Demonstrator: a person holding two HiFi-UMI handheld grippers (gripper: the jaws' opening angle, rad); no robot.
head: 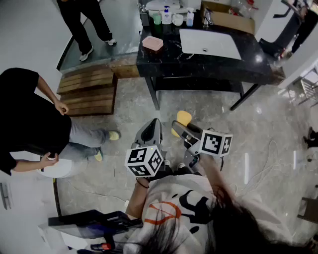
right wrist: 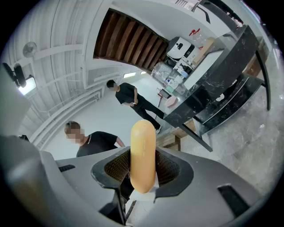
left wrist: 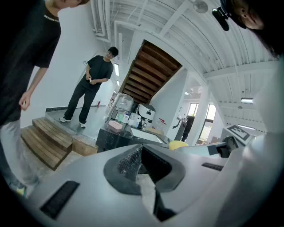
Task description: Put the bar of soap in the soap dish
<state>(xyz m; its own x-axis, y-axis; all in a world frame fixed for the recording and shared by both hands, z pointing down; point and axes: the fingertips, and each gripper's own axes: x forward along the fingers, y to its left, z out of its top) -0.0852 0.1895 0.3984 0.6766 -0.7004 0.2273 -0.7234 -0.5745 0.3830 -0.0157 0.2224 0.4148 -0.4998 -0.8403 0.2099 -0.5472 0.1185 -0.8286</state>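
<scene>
Wooden steps (head: 87, 89) fill the left of the head view, with a bystander in black (head: 30, 119) in front of them, well clear of the path to the counter. Just left of centre in the lower half, the left gripper (head: 151, 126) is carried in front of the person's chest. Its own view shows the jaws drawn together with nothing between them. It looks like a spare hand here, tucked close so it stays out of the way. Straight above it, near the top edge, the pink soap dish (head: 152, 43) sits on the left end of the black marble counter (head: 198, 62). It appears empty, and it is well apart from both grippers. The person still stands on the pale floor short of the counter, so I judge the task to be in its carrying stage. A little right of centre, the bar of soap (head: 184, 118) is yellow and rounded and is clamped in the right gripper (head: 182, 129). In the right gripper view it stands on edge, with the textured pads (right wrist: 116, 168) pressing its two broad faces. Most of its length projects past the jaw tips. That grip probably keeps a slick bar from squirting out and leaves a free end to lower into the dish first. Further right on the counter, the white sink basin (head: 209, 43) lies beside the dish, with bottles (head: 166, 15) behind them.
</scene>
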